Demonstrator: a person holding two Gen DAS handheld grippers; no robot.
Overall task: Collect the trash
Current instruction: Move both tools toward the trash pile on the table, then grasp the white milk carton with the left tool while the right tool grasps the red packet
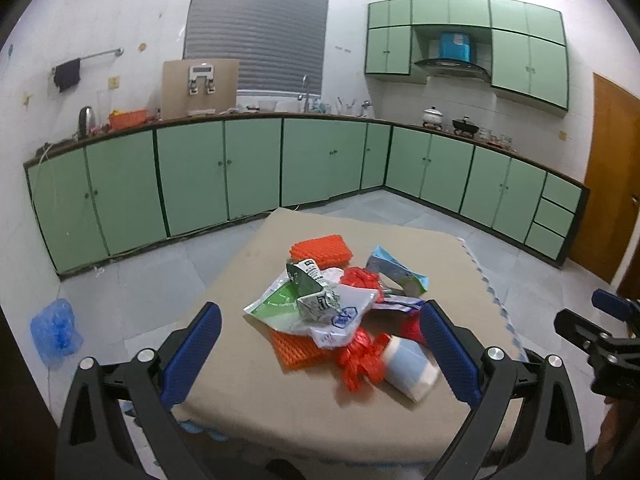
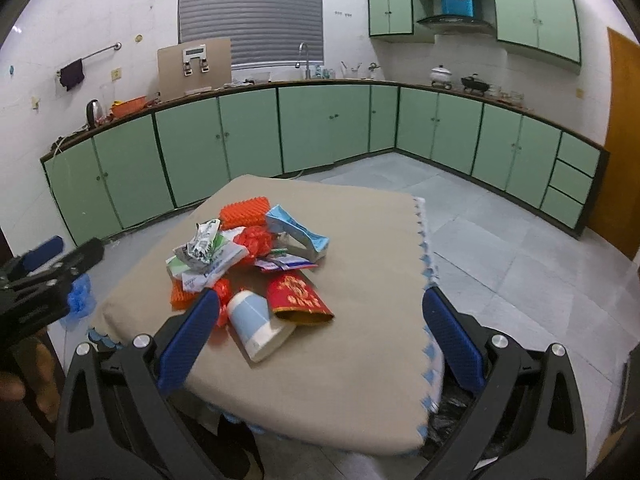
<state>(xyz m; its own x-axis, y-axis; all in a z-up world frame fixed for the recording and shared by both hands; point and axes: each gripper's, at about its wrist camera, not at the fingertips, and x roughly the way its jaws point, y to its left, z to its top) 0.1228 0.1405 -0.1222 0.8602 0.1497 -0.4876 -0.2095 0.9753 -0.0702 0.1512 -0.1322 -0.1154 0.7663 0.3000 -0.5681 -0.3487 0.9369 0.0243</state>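
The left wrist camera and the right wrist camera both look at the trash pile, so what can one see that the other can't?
Only the left wrist view shows most of the lower orange foam pad under the wrappers, and the right tool at its edge.

Only the right wrist view shows the red envelope in full, gold opening toward the camera, and the left tool at its edge.

Both show the tan table, the blue and white paper cup lying on its side, the blue carton, the upper orange foam pad and the blue bag on the floor. Both tools are open.
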